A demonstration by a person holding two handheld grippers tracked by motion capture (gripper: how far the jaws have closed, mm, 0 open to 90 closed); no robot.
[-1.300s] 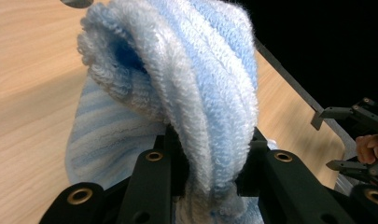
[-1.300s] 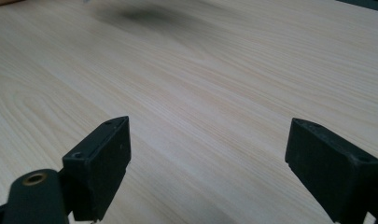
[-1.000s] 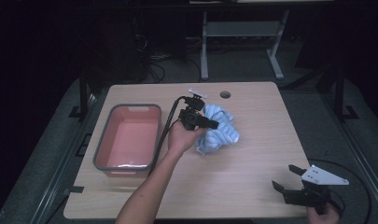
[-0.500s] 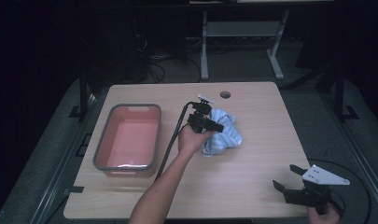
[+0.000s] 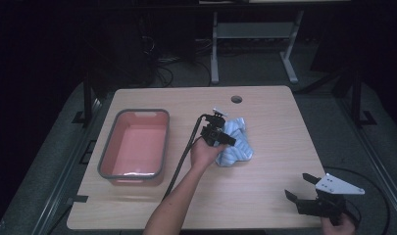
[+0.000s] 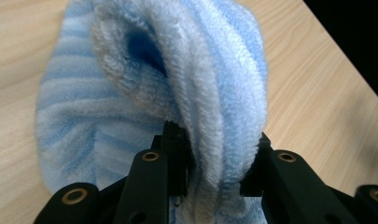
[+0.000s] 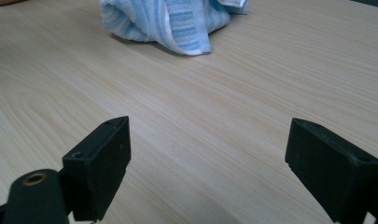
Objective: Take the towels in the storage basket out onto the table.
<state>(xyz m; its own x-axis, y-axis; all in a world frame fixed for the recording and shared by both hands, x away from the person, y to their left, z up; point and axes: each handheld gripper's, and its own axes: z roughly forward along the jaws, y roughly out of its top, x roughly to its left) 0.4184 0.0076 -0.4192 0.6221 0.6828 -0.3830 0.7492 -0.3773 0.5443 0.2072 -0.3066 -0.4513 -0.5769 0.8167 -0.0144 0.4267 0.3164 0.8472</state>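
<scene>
A light-blue striped towel (image 5: 239, 148) lies bunched on the wooden table (image 5: 264, 196), just right of centre. My left gripper (image 5: 227, 140) is at its left side, shut on a thick fold of the towel (image 6: 177, 70); in the left gripper view both black pads (image 6: 175, 149) press into the terry cloth. My right gripper (image 5: 300, 187) rests near the table's front right corner, open with nothing between its jaws. In the right gripper view the towel (image 7: 172, 18) lies well ahead of my right gripper (image 7: 207, 154).
A pink tub with a grey rim (image 5: 106, 152) stands at the table's left side, close to the towel. A round cable hole (image 5: 236, 99) sits near the far edge. The left gripper's cable (image 5: 184, 156) trails back along the forearm.
My left gripper has moved right and then down toward the table with the towel in its jaws. The right gripper has stayed where it was.
</scene>
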